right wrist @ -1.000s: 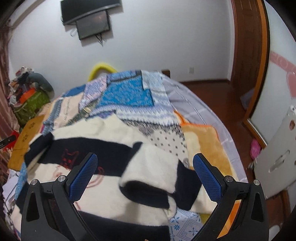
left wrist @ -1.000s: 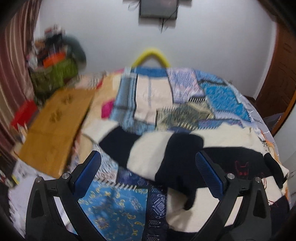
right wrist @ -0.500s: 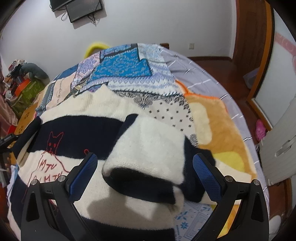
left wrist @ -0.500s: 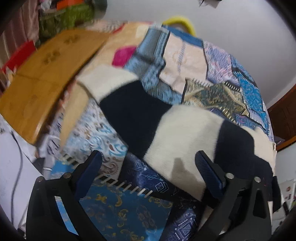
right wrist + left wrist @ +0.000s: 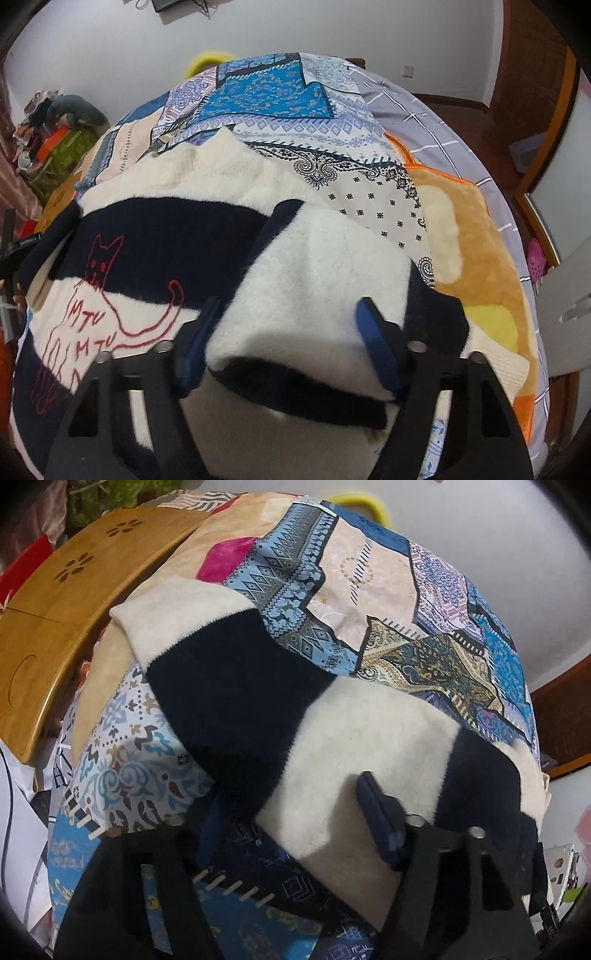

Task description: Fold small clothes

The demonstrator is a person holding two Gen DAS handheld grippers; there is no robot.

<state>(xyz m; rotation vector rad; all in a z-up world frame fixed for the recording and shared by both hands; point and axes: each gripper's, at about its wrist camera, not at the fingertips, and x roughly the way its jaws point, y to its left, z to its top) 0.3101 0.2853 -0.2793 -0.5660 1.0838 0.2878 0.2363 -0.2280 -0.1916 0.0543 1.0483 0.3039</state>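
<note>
Your left hand-held gripper (image 5: pixel 280 834) has its jaws just closing around the sweater sleeve (image 5: pixel 332 746), cream band between the pads. The right pad (image 5: pixel 376 819) lies on the fabric; the left one is hidden. Sleeve runs toward 10 o'clock across the patchwork bedspread (image 5: pixel 369 590). Wooden board (image 5: pixel 66 602) at 9 o'clock.

Left gripper's (image 5: pixel 280 834) left jaw lost beneath the striped sweater's sleeve (image 5: pixel 332 738); sweater hem cut by frame edge.
</note>
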